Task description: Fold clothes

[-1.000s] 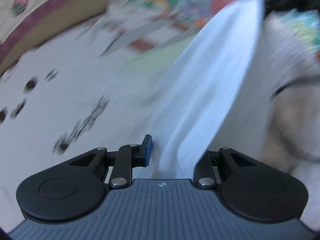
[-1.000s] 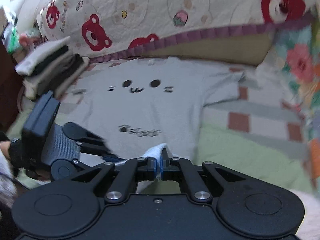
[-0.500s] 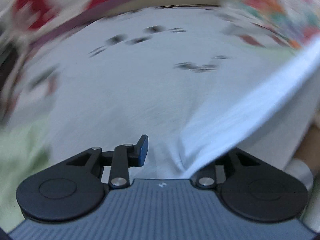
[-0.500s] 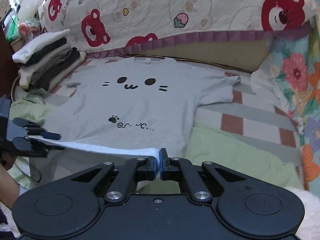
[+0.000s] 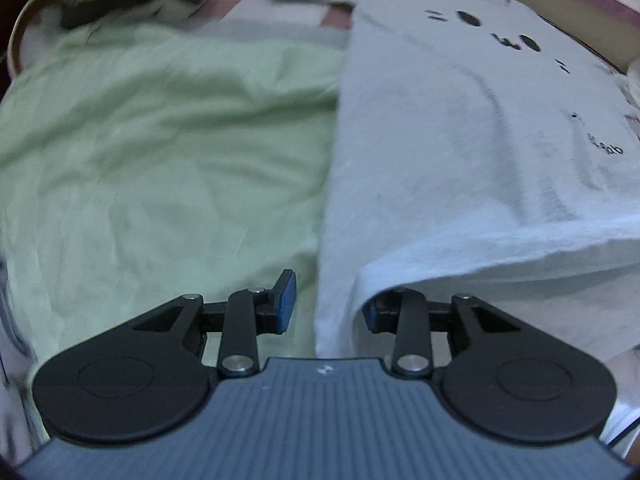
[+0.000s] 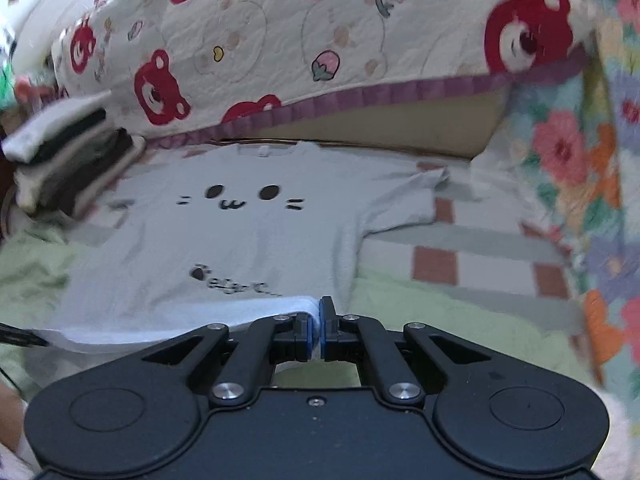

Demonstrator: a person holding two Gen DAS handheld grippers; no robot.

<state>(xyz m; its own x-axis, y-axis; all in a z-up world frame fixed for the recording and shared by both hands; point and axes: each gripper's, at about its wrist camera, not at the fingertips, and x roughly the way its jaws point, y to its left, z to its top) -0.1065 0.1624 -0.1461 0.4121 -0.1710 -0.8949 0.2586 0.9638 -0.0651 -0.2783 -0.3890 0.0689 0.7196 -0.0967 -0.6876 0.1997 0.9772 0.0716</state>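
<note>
A pale grey T-shirt (image 6: 248, 240) with a black face print lies flat on the bed, collar towards the far side. My right gripper (image 6: 321, 320) is shut on the near hem close to the shirt's right corner and holds it slightly lifted. In the left wrist view the shirt (image 5: 460, 140) fills the right half. My left gripper (image 5: 330, 300) is at the shirt's left side edge with its jaws apart. The raised hem drapes over the right finger and hides its pad, and the left pad (image 5: 286, 300) stands bare over the green sheet (image 5: 140, 160).
A stack of folded clothes (image 6: 64, 152) sits at the far left of the bed. A bear-print quilt (image 6: 320, 40) rises behind the shirt and a floral blanket (image 6: 580, 160) runs along the right. Green and checked bedding (image 6: 460, 312) lies to the shirt's right.
My left gripper has swept leftward along the hem to the shirt's left edge and rolled, its jaws a little wider. The hem is now stretched out sideways. My right gripper has kept its grip.
</note>
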